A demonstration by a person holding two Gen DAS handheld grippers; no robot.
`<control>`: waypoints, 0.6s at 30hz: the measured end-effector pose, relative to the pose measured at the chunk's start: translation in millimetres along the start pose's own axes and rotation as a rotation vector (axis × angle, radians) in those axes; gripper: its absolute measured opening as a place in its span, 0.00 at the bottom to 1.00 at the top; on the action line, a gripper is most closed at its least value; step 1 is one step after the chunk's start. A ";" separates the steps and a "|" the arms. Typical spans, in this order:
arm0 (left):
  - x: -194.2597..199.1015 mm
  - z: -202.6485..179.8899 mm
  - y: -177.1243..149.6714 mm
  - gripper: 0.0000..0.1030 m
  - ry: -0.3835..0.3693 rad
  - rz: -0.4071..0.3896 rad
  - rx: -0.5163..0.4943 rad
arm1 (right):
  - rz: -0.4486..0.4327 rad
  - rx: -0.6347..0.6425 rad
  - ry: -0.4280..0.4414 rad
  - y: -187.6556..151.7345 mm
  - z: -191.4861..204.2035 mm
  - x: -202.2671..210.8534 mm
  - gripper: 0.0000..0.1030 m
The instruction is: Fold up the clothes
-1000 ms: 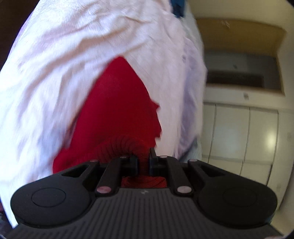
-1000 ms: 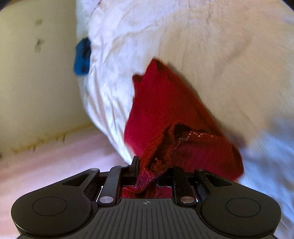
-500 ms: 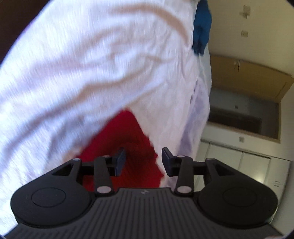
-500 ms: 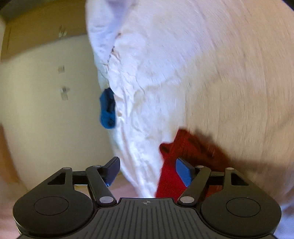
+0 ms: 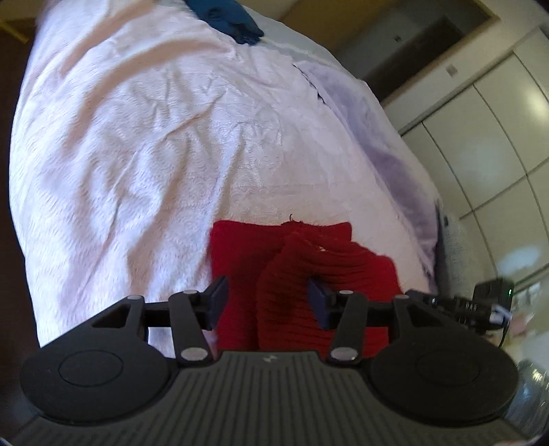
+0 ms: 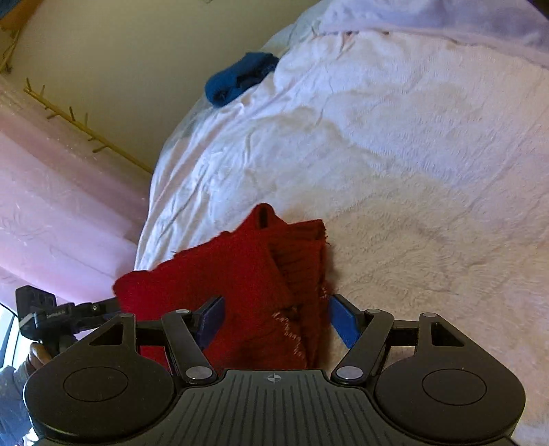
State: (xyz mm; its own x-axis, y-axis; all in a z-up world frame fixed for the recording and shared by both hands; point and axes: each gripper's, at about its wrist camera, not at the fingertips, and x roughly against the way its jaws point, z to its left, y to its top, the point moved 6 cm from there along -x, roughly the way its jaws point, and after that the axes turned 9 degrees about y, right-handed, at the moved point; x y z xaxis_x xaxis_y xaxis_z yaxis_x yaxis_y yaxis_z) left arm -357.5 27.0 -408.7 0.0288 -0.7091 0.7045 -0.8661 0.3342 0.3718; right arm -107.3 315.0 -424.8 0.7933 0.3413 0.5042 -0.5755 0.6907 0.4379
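Lying on a pale pink bedspread (image 5: 144, 144), the red knitted garment (image 5: 240, 260) sits near the close edge of the bed, just in front of both tools. It is partly folded: in the left wrist view a ribbed upper layer (image 5: 308, 274) is doubled over the flat lower layer, with a frayed edge along the far side. In the right wrist view the red knitted garment (image 6: 247, 274) runs its long axis away from the camera and a little to the left, ending in a narrow rolled tip (image 6: 264, 216) that points toward the far side of the bed; a ribbed panel with pale stitching lies along its right side.

The left tool (image 5: 266, 302) stands wide, its two fingers spread over the garment and gripping nothing; the right finger lies against the raised ribbed fold, though I cannot tell whether it touches. The right tool (image 6: 274, 319) is also wide apart, one finger on each side of the near end of the garment, holding nothing.

A dark blue cloth (image 5: 230, 17) lies well apart at the far edge of the bed, also seen in the right wrist view (image 6: 236, 79). White cupboard doors (image 5: 480, 137) stand beyond the bed.
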 end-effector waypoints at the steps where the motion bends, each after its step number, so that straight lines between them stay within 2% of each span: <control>1: -2.2 -2.5 -0.8 0.44 0.004 0.002 -0.039 | -0.008 0.003 0.009 0.1 -1.0 -3.9 0.69; 3: -6.6 -7.5 -2.3 0.37 0.012 0.007 -0.116 | -0.019 0.016 0.048 -0.7 1.9 -9.8 0.67; 4: -8.7 -9.9 -3.0 0.32 0.016 0.009 -0.155 | -0.027 0.035 0.059 -1.4 5.6 -11.1 0.64; 5: -10.9 -12.4 -3.8 0.19 0.019 0.011 -0.194 | -0.031 0.063 0.054 -2.4 9.1 -13.4 0.42; 6: -13.3 -14.4 -4.2 0.09 0.022 0.015 -0.210 | -0.028 0.086 0.038 -3.3 11.1 -15.2 0.14; 9: -8.5 -16.1 -0.5 0.05 0.021 -0.020 -0.219 | -0.067 0.143 0.013 -3.5 20.5 -9.1 0.10; 14: 14.3 -13.0 14.3 0.05 0.006 -0.116 -0.168 | -0.190 0.184 0.000 14.3 36.7 17.5 0.08; 16: 8.8 -11.0 18.8 0.05 0.025 -0.117 -0.147 | -0.194 0.168 -0.031 23.8 32.8 13.4 0.08; 18: 6.4 -10.6 22.9 0.05 0.032 -0.125 -0.135 | -0.162 0.161 -0.101 30.7 23.4 -2.7 0.08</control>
State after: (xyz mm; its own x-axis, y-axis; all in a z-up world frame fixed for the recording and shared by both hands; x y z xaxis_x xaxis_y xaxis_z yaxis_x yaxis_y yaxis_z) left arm -371.9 36.7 -389.3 0.1500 -0.7309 0.6658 -0.7800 0.3263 0.5339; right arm -131.8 320.4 -395.4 0.8585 0.1634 0.4860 -0.4730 0.6182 0.6277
